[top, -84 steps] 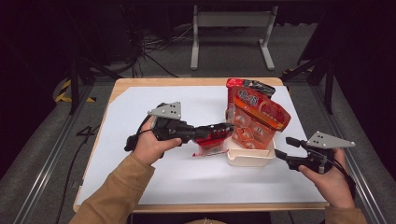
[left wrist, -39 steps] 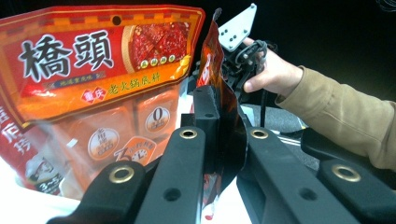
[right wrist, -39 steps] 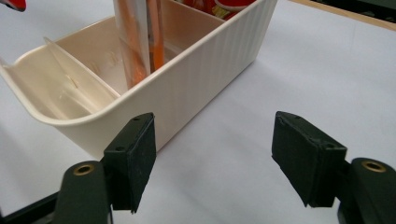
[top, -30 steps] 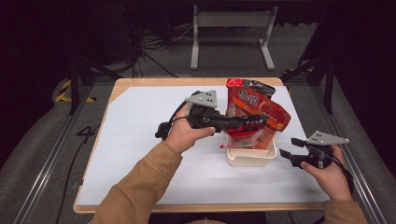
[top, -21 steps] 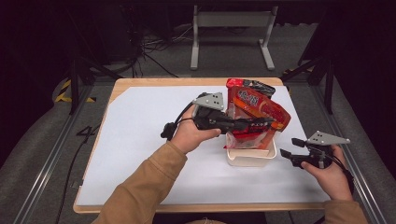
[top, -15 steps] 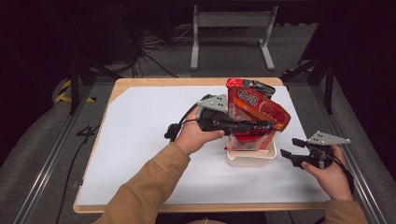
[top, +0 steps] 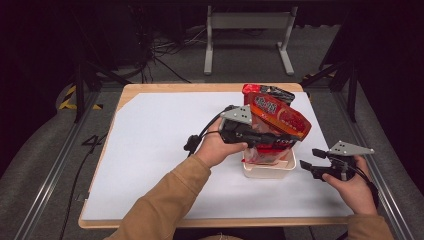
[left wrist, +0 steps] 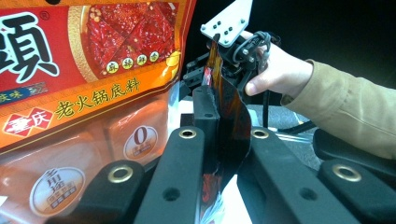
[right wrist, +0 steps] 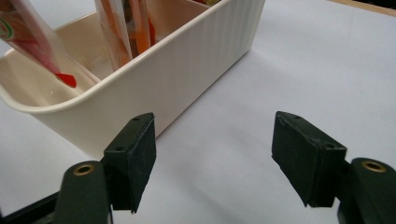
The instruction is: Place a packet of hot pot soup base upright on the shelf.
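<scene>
Two risks we see: left gripper (top: 280,141), clamped on a sauce packet (left wrist: 229,116), may tip the cream bin (top: 270,169); right gripper (right wrist: 215,158), jaws apart, waits at its 4 o'clock.

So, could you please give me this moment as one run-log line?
left gripper: shut on sauce packet, over tub | right gripper: open, beside tub | big red pouches: standing in tub

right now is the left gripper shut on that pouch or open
Shut. In the left gripper view the left gripper has its jaws pressed on the edge of a thin dark pouch, held above the tub.
</scene>
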Demonstrator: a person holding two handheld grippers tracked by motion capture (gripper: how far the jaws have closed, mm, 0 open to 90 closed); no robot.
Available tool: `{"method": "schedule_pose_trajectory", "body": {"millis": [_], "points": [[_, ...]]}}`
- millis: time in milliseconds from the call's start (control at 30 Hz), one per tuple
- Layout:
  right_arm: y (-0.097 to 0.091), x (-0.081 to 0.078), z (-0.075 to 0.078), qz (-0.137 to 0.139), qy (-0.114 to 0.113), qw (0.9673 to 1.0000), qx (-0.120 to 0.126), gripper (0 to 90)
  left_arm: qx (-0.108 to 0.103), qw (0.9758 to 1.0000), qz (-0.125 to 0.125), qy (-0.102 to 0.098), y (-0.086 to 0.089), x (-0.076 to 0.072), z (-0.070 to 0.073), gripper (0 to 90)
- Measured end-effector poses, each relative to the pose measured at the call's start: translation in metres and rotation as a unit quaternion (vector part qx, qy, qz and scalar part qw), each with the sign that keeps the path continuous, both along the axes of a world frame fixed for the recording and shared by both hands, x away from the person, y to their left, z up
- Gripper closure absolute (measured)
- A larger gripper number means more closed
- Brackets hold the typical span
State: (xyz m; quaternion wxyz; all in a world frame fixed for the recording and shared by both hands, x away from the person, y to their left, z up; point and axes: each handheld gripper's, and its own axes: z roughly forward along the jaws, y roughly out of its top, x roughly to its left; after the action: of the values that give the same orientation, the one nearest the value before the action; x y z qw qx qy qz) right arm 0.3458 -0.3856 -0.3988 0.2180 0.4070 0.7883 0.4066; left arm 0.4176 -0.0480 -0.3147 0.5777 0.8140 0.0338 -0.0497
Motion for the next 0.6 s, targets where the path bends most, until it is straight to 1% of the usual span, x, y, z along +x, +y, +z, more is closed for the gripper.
{"method": "schedule_pose_trajectory", "body": {"millis": [133,233,433,600], "points": [[-0.001,0.0,0.0,-0.001,0.001,1.0,0.002,31.3,-0.002,1.0,0.002,0.002,-0.006,0.0,-0.004,89.2],[-0.001,0.0,0.0,0.0,0.001,1.0,0.002,31.3,-0.001,1.0,0.001,-0.003,-0.011,0.002,-0.007,89.2],[-0.002,0.0,-0.001,0.0,0.002,1.0,0.003,31.2,0.001,1.0,0.002,-0.003,-0.018,0.003,-0.014,89.2],[-0.001,0.0,-0.001,0.001,0.002,1.0,0.003,31.0,0.0,1.0,0.002,0.002,-0.022,0.003,-0.021,89.1]]}}
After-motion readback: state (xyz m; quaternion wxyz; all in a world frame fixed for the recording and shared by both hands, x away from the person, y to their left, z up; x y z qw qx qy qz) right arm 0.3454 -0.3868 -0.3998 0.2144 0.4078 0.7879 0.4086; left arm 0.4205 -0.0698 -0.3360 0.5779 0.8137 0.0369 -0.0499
